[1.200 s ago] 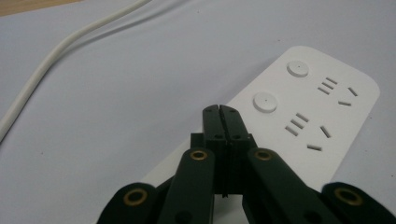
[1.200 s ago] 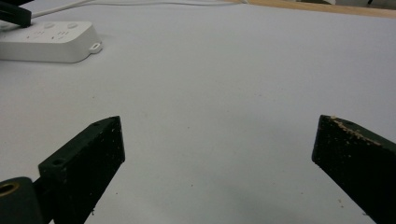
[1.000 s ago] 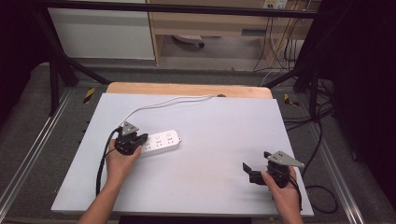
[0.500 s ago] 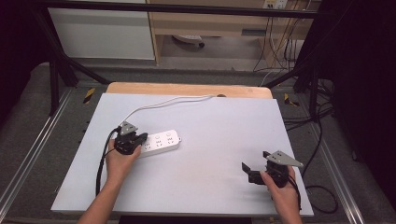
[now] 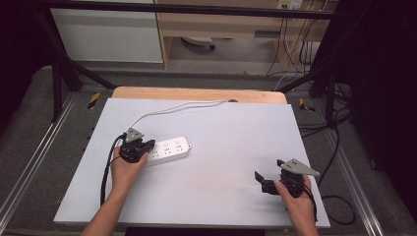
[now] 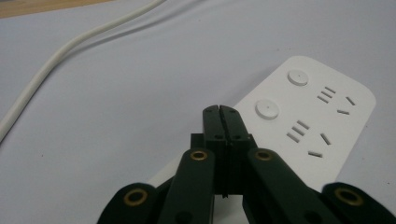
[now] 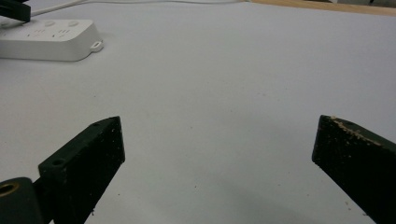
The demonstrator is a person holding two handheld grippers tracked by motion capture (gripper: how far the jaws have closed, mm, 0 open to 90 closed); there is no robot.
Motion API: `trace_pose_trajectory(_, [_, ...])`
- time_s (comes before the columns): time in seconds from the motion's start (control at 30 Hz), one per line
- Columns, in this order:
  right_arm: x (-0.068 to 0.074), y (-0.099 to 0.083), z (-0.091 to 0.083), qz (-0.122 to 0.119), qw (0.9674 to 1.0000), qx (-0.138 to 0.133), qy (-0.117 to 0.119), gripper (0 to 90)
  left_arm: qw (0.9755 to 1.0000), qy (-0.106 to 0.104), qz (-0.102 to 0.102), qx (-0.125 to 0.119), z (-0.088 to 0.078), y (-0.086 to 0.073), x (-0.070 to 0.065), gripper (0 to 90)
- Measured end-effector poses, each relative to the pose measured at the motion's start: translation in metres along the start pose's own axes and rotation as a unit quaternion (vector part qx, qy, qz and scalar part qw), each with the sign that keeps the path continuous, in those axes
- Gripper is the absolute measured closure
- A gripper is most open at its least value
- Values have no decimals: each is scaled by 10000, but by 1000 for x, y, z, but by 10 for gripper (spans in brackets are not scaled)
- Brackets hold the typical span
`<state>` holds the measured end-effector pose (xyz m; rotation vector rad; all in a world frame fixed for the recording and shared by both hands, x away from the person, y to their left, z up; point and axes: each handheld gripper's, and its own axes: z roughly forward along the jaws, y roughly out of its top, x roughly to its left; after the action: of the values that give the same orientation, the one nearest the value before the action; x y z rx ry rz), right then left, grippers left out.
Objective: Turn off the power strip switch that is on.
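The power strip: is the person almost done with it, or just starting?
It looks like an early or middle step. Done: the left gripper, jaws shut, sits over the near end of the power strip. In hand: it seems to be pressing there, perhaps a button. Left: no plug is in any socket; the right gripper waits open, apart.

I am seeing a pale grey-white table sheet (image 5: 221, 147) lying over a wooden tabletop, whose far edge (image 5: 196, 93) is showing as a tan strip. A dark metal frame bar (image 5: 196, 8) is running across the top of the high view, with slanted struts (image 5: 74, 69) coming down at the left. Aluminium rails (image 5: 34, 162) are flanking the table on grey carpet. Beyond, I am noting a white cabinet panel (image 5: 105, 34) and a wooden shelf unit (image 5: 221, 24). Black cables (image 5: 339, 152) are trailing on the floor at the right; yellow-black tape marks (image 5: 93, 100) are sitting near the table's far corners.
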<state>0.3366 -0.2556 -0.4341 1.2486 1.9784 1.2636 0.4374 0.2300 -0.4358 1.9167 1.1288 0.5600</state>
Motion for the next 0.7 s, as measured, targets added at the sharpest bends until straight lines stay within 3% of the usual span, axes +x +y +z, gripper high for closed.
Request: trace_pose_trajectory(0.7, [0,0,0,7,10000,-15,10,29,9999,-2,-80,-130,-2,-1,-4,900])
